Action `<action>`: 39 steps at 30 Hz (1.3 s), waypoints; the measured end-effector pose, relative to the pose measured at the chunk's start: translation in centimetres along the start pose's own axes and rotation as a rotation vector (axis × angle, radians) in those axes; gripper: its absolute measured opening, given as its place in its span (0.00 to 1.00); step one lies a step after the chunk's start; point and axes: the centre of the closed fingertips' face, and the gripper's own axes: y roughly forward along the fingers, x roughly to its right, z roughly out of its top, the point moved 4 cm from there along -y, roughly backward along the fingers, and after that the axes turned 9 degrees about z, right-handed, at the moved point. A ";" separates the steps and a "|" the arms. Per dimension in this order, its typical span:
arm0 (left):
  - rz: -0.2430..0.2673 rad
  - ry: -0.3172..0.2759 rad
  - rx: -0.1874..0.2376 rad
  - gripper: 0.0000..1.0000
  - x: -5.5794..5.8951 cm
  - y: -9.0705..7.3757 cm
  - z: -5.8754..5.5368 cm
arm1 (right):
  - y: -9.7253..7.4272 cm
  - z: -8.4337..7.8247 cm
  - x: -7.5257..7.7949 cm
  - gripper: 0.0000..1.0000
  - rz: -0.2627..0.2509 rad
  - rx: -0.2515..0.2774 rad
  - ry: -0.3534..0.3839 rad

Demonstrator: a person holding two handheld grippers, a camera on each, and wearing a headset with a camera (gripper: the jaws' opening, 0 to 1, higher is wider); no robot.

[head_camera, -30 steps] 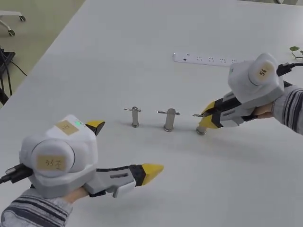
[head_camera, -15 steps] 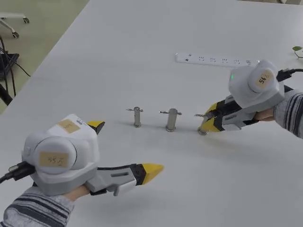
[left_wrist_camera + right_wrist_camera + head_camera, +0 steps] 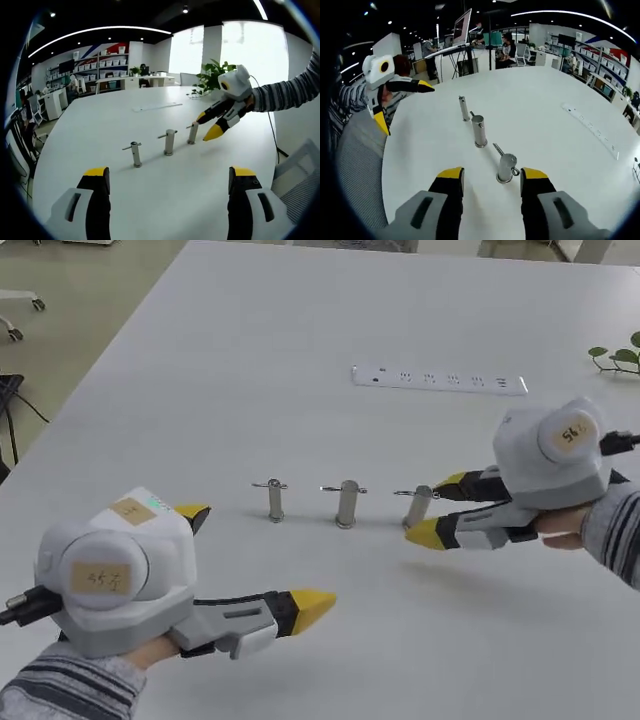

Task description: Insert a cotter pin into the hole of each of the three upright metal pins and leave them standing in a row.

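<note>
The three metal pins stand in a row on the white counter [image 3: 300,390]: left pin [image 3: 275,500], middle pin [image 3: 346,504], right pin [image 3: 419,506]. There is no box or tray here. The nearest thing to a container is each pin's cross-hole, and each hole appears to carry a cotter pin: one through the left pin [image 3: 268,484], one through the middle pin [image 3: 333,488], and one through the right pin [image 3: 405,493]. By that reading the task looks close to done.

The right tongs [image 3: 437,507] are spread, with a yellow tip on either side of the right pin, just beside it. In the right gripper view the looped end of that cotter pin sits very near one tip, and I cannot tell whether they touch. The left tongs [image 3: 253,558] are also spread, grip nothing, and hover well apart from the row.

The danger lies with the right tongs. The pins are tall on narrow feet, so a sideways drift on the way out could nudge the right pin out of line or tip it over, perhaps into the middle pin. A tip could also snag the cotter pin's loop or its protruding leg and drag it out of the hole. A straight pull back along the tongs' own axis seems safest.
</note>
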 end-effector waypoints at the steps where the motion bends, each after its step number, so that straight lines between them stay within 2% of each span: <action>1: 0.001 0.000 -0.001 0.98 0.0 -0.1 0.0 | -0.1 0.0 -0.1 0.43 -0.007 0.004 0.005; 3: 0.003 -0.003 0.001 0.98 0.0 -0.2 0.1 | -0.5 0.0 -0.5 0.46 -0.050 0.033 0.037; 4: 0.003 -0.008 0.000 0.98 0.0 -0.3 0.1 | -0.7 0.2 -1.0 0.47 -0.052 0.060 0.035; 8: 0.007 -0.017 0.005 0.98 -0.1 -0.6 0.4 | -1.4 0.5 -2.6 0.54 -0.063 0.085 0.044; 11: 0.006 -0.020 -0.015 0.99 -0.3 -0.8 0.2 | -1.5 0.4 -3.6 0.58 -0.068 0.089 0.074; 15: 0.017 -0.020 -0.002 0.99 -0.4 -1.1 0.5 | -1.7 0.4 -4.4 0.62 -0.100 0.120 0.113; 22: 0.032 -0.029 0.007 0.99 -0.6 -1.8 0.7 | -2.3 0.6 -5.6 0.70 -0.144 0.147 0.126; 28: 0.032 -0.020 -0.007 0.99 -0.2 -2.3 0.5 | -2.9 0.2 -6.6 0.72 -0.203 0.154 0.133; 30: 0.042 -0.022 -0.003 0.99 -0.2 -2.6 0.5 | -3.2 0.0 -7.1 0.72 -0.218 0.188 0.189; 35: 0.062 -0.048 0.000 0.99 -0.3 -3.0 0.4 | -4.1 -0.4 -7.7 0.72 -0.262 0.265 0.266; 39: 0.088 -0.056 0.017 0.99 -0.2 -3.6 0.4 | -4.8 -0.6 -8.0 0.72 -0.303 0.301 0.276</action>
